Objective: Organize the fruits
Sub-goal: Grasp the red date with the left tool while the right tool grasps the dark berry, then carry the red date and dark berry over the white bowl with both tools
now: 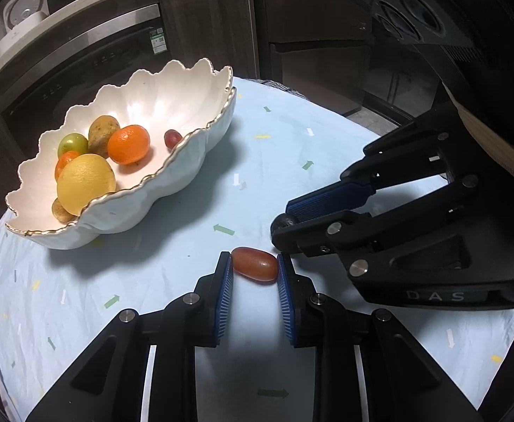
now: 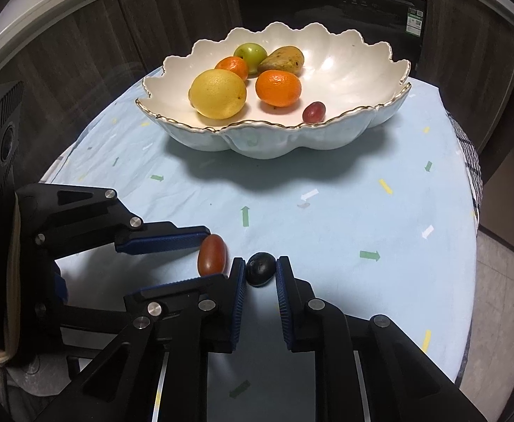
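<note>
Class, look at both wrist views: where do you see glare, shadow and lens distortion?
Left wrist view: glare patches on the inner wall of the bowl, its dark shadow falling on the tablecloth, the table edge bent by the fisheye. Right wrist view: the bowl's shadow lies in front of it, and the black corners are lens vignetting.
</note>
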Available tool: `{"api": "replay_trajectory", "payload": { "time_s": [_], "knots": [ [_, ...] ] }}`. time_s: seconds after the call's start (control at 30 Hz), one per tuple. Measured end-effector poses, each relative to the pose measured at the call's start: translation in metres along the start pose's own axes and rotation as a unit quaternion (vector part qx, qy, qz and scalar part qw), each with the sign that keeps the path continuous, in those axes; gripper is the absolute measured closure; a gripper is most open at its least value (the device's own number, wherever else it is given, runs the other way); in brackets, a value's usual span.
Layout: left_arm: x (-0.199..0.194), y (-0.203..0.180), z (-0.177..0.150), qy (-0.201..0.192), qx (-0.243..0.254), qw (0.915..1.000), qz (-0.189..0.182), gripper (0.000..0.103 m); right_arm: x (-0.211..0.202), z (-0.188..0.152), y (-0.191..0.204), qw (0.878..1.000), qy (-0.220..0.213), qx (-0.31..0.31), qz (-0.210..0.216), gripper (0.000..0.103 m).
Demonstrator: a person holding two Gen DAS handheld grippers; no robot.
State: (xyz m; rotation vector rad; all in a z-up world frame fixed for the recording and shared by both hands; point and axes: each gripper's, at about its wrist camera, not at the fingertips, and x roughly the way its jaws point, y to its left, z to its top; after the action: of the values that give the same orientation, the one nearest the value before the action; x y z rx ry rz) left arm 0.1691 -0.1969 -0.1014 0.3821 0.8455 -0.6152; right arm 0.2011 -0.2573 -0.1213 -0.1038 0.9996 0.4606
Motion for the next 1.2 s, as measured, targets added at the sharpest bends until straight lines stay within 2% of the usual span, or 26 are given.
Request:
{"api": "replay_trajectory", "payload": {
  "time_s": [0.67,1.2],
  "knots": [
    [-0.038,0.010,0.003,-0.022,-0.016,0.9996,0.009,0.077,-0.035,0.009,0.023,1.000,-0.018,-0.003,-0.018,0.084],
    [-0.083,0.032,0.016,-0.065,-0.029,0.9971,0.027,0.077,-0.074,0.033,0.047,0.998,-0.051,-0.021,-0.034,0.084]
  ]
}}
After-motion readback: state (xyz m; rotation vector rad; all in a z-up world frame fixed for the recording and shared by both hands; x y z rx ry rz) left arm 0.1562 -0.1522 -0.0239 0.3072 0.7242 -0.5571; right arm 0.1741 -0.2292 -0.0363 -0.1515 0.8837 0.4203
